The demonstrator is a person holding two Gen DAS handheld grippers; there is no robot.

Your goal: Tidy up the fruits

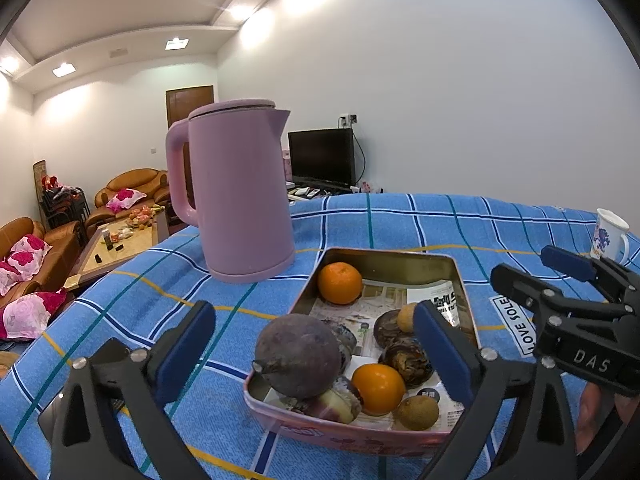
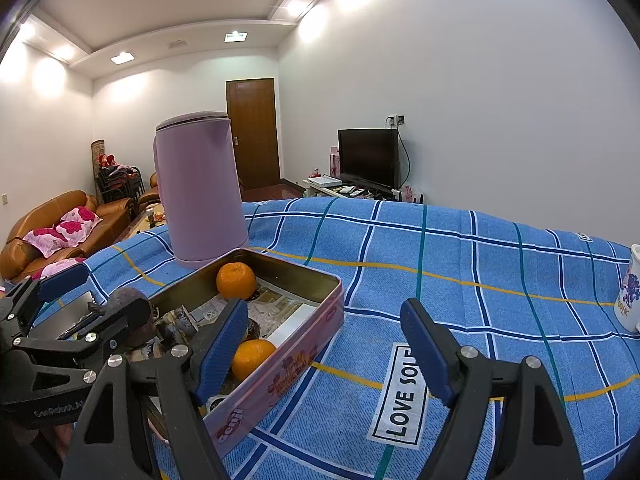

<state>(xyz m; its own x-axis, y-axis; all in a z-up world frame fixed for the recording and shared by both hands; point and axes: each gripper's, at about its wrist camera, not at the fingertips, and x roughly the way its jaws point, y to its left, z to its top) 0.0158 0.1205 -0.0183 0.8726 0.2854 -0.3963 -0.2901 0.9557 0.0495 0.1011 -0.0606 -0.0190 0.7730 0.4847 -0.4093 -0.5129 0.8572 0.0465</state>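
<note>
A pink tin tray (image 1: 384, 257) sits on the blue checked cloth and holds two oranges (image 1: 340, 282) (image 1: 378, 388), a large dark purple fruit (image 1: 298, 355), brown round fruits (image 1: 416, 412) and dark shrivelled ones (image 1: 406, 362). My left gripper (image 1: 316, 354) is open and empty, hovering over the tray's near end. My right gripper (image 2: 324, 350) is open and empty, right of the tray (image 2: 304, 356), above the cloth. The right gripper also shows in the left wrist view (image 1: 560, 276).
A pink electric kettle (image 1: 240, 192) stands behind the tray. A white printed mug (image 1: 610, 240) stands at the far right of the cloth (image 2: 480, 280). Beyond the table are sofas, a coffee table and a TV.
</note>
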